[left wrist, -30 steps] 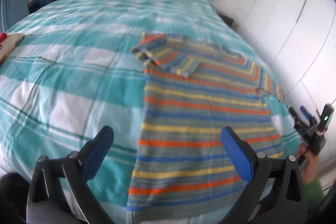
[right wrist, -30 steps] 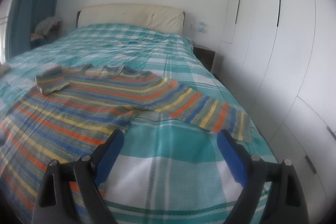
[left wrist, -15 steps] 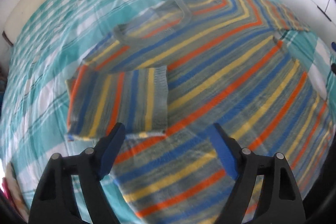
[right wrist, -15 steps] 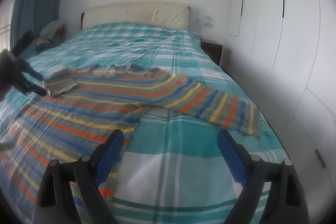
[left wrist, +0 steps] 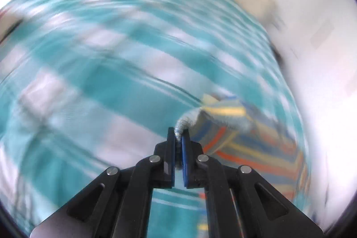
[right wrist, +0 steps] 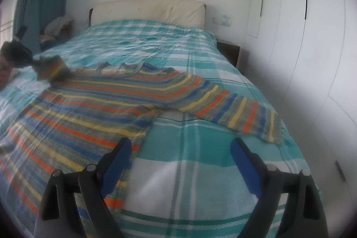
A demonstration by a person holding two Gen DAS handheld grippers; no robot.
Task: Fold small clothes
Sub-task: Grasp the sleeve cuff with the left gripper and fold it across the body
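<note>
A teal-checked bed carries the striped sweater spread flat, one sleeve stretched toward the wardrobe side. The right gripper hovers near the sweater's hem, jaws spread — empty. The left gripper pinches the sweater's grey cuff, jaws just closed on it.

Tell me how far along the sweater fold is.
Barely started. Nothing looks finished: the striped sweater lies spread on the bed, one sleeve stretched out flat. In hand: the left gripper is pinching the other sleeve's cuff. The right gripper hangs open. Both sleeves and body remain.
</note>
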